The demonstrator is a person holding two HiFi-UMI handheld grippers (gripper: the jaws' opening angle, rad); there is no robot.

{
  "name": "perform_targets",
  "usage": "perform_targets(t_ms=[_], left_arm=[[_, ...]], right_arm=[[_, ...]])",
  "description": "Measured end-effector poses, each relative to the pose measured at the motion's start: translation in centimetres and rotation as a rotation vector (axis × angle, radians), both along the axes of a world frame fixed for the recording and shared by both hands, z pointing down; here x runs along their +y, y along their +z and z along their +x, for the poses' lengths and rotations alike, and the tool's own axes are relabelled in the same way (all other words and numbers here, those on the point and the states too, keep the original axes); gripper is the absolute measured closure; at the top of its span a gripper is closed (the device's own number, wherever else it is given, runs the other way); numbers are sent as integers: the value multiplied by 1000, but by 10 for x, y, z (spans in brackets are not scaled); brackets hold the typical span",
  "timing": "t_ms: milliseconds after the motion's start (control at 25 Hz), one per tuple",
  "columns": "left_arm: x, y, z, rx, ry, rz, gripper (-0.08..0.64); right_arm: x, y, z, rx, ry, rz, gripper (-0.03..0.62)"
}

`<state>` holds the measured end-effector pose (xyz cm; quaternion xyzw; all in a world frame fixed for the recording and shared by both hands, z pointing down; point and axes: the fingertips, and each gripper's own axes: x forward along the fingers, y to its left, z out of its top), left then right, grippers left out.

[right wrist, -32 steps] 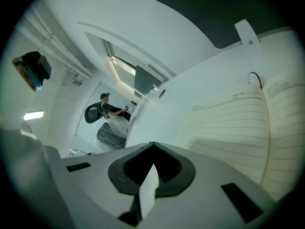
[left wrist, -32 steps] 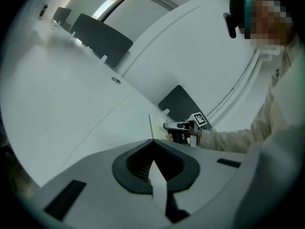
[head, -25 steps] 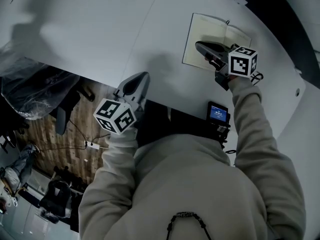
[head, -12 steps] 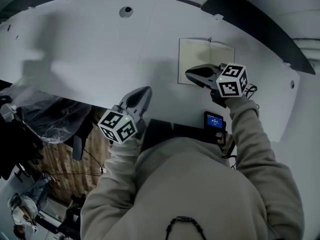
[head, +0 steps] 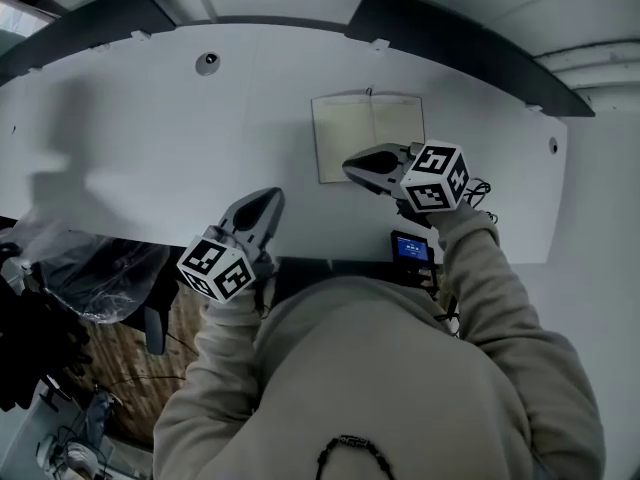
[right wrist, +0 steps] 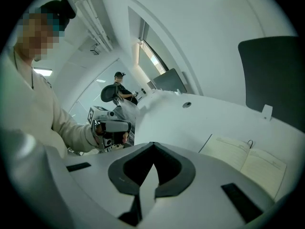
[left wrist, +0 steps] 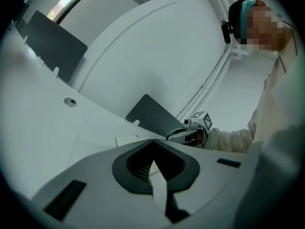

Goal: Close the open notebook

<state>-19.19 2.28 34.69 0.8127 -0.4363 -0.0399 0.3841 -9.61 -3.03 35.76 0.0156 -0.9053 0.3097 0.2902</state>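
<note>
Notebook (head: 362,133): lying open and flat, pages up, on the white table (head: 150,118), toward its far right part. Right gripper (head: 352,165): held over the notebook's near edge, clear of the pages, fingers pressed together with nothing between them. Left gripper (head: 268,198): over the table's near edge, well to the left of the notebook, fingers likewise closed and empty.

Looks like an office or a work room. Big white table (head: 130,118) with a small round hole (head: 207,63), dark screens (head: 450,40) along its far edge, a desk chair (right wrist: 107,94) far off, wood floor (head: 140,363) below.
</note>
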Motion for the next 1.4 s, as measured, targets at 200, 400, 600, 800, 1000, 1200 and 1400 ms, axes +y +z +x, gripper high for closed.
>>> perform_targets(t_ms=[200,400,600,800,1000,1200,1400], left_arm=[[-11,-22,30,11,22,34,563],[-21,-52,56,-75,110,83,564],[-18,-76,93,-117,149,105,563],[-25,-97,122,-156,180,151,563],[-37,-123,150,-185,215,213,563],[-40,-150,186,-213,258,267,563],[-46,-164,210,-216,294,305,563]], right_arm=[[6,-24,25,-12,4,25,572],[3,-45,49,-59,34,64,571],[4,-61,100,-89,104,78,572],[-7,-90,152,-129,196,120,572],[-14,-116,204,-147,276,196,572],[-10,-138,259,-168,367,238,572],[-7,-162,289,-191,435,300,572]])
